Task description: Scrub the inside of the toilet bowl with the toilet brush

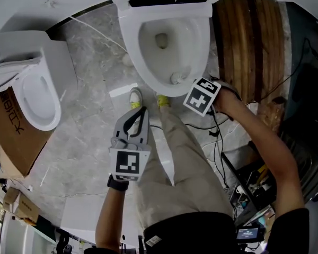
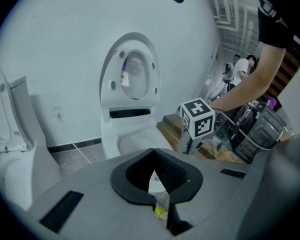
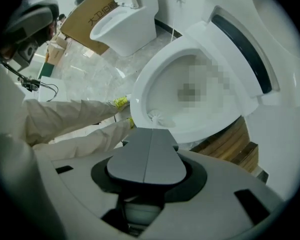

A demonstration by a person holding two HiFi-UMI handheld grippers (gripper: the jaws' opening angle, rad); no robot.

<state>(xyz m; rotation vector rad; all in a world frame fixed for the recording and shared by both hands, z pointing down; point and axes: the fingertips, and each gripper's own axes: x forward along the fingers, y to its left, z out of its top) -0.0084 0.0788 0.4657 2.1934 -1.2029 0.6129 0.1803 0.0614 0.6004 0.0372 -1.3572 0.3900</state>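
Note:
The white toilet bowl [image 1: 131, 52] stands open at the top of the head view, seat lid raised. My right gripper [image 1: 197, 91] hovers over the bowl's front right rim, shut on the toilet brush handle. The white brush head [image 1: 176, 79] rests against the inner front wall of the bowl [image 3: 142, 86], just beyond the closed jaw tips of the right gripper [image 3: 151, 130]; the brush head [image 3: 156, 118] shows there too. My left gripper [image 1: 143, 110] hangs in front of the toilet above the person's legs, shut with nothing in it. The left gripper [image 2: 153, 153] faces the toilet [image 2: 132, 141].
A second toilet [image 1: 34, 91] and a cardboard box [image 1: 8, 142] stand at the left. A wooden platform [image 1: 249, 41] lies right of the bowl, with cables [image 1: 214, 134] and equipment [image 1: 254, 179] on the floor beside it. The person's yellow shoes [image 1: 135, 96] are at the bowl's base.

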